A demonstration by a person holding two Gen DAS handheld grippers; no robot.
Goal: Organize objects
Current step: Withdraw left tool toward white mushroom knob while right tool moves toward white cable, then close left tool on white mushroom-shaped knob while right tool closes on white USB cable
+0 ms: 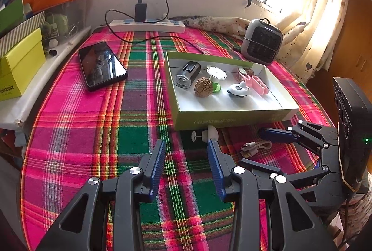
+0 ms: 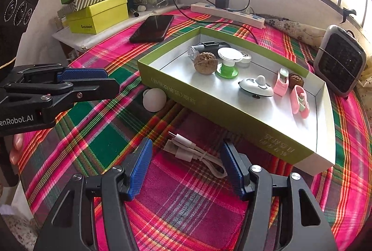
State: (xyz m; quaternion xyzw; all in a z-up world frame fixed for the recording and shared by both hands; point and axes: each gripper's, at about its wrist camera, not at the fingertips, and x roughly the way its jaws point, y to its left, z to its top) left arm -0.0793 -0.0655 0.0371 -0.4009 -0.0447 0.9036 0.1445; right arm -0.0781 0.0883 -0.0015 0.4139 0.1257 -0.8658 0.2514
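A shallow green box (image 1: 227,119) (image 2: 186,97) lies on the plaid cloth. It holds a walnut (image 1: 203,87) (image 2: 205,63), a bike light (image 1: 187,74), a green-and-white knob (image 2: 229,60), a white gadget (image 2: 255,86) and pink clips (image 2: 300,102). In front of the box lie a white round piece (image 1: 210,133) (image 2: 154,99) and a bundled white cable (image 1: 254,146) (image 2: 193,153). My right gripper (image 2: 187,144) (image 1: 262,148) is open and low over the cloth, with the cable between its fingers and its pads apart from it. My left gripper (image 1: 186,143) (image 2: 111,80) is open and empty, just short of the round piece.
A black phone (image 1: 102,65) (image 2: 153,28) lies at the left of the cloth. A power strip (image 1: 148,24) with a charger lies at the back. A small grey heater (image 1: 261,42) (image 2: 339,60) stands to the right. Stacked boxes (image 1: 21,65) (image 2: 97,15) fill a shelf on the left.
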